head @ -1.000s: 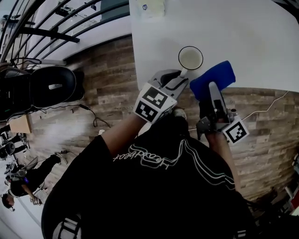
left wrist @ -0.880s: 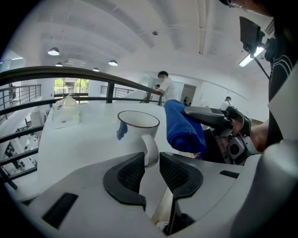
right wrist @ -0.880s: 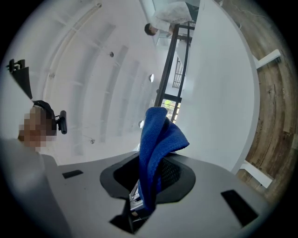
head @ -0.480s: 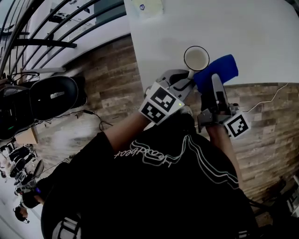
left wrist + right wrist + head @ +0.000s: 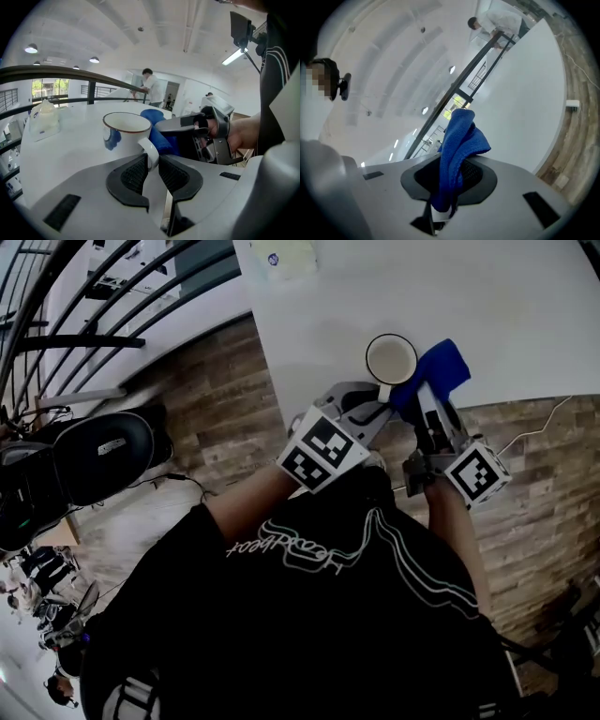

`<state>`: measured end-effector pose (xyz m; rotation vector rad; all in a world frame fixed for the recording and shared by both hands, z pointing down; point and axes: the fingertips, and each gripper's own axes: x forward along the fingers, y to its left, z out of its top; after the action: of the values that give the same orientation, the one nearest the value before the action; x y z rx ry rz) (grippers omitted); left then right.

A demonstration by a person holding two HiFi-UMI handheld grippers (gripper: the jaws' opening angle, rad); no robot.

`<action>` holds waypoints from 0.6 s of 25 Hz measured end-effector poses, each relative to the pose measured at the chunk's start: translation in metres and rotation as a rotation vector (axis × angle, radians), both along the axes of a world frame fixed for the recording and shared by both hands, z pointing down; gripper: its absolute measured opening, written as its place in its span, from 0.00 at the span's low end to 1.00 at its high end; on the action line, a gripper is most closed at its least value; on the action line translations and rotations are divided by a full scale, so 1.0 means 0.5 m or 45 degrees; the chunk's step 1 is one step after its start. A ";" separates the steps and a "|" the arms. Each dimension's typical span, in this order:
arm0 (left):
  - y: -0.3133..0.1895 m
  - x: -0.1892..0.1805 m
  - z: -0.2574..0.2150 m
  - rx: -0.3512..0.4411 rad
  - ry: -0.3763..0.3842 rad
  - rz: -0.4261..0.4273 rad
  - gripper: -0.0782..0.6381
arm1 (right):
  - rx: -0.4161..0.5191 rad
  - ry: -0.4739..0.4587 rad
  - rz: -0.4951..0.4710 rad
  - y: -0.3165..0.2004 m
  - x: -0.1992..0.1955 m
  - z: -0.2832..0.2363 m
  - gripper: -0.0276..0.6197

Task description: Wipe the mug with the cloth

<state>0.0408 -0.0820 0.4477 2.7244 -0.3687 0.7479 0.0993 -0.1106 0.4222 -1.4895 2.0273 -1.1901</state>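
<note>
A white mug (image 5: 390,359) with a dark rim stands upright near the front edge of the white table (image 5: 511,306). In the left gripper view the mug (image 5: 125,135) has a blue mark on its side, and its handle (image 5: 151,152) lies between my left gripper's (image 5: 151,163) jaws, which are closing and press on it. From the head view, my left gripper (image 5: 372,409) reaches in from the front left. My right gripper (image 5: 451,177) is shut on a blue cloth (image 5: 458,140). The cloth (image 5: 439,373) hangs against the mug's right side, with my right gripper (image 5: 424,401) just behind it.
A pale tissue pack (image 5: 286,257) lies at the table's far left corner. A dark curved railing (image 5: 56,75) runs beyond the table. A black office chair (image 5: 94,442) stands on the wooden floor to the left. People (image 5: 152,89) stand far off.
My left gripper's jaws have closed in on the mug's handle. My right gripper has carried the blue cloth leftwards up to the mug's side.
</note>
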 end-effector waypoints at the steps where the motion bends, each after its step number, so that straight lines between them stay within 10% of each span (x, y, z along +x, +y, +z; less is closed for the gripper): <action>1: -0.001 -0.003 0.000 -0.003 0.002 0.004 0.22 | -0.044 0.034 -0.018 -0.001 -0.003 0.012 0.14; 15: -0.005 -0.010 -0.001 0.014 -0.001 0.076 0.22 | -0.291 0.317 -0.157 -0.011 0.003 0.069 0.14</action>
<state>0.0359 -0.0847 0.4472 2.7564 -0.2937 0.7643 0.1007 -0.1160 0.4567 -1.7159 2.2343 -1.3846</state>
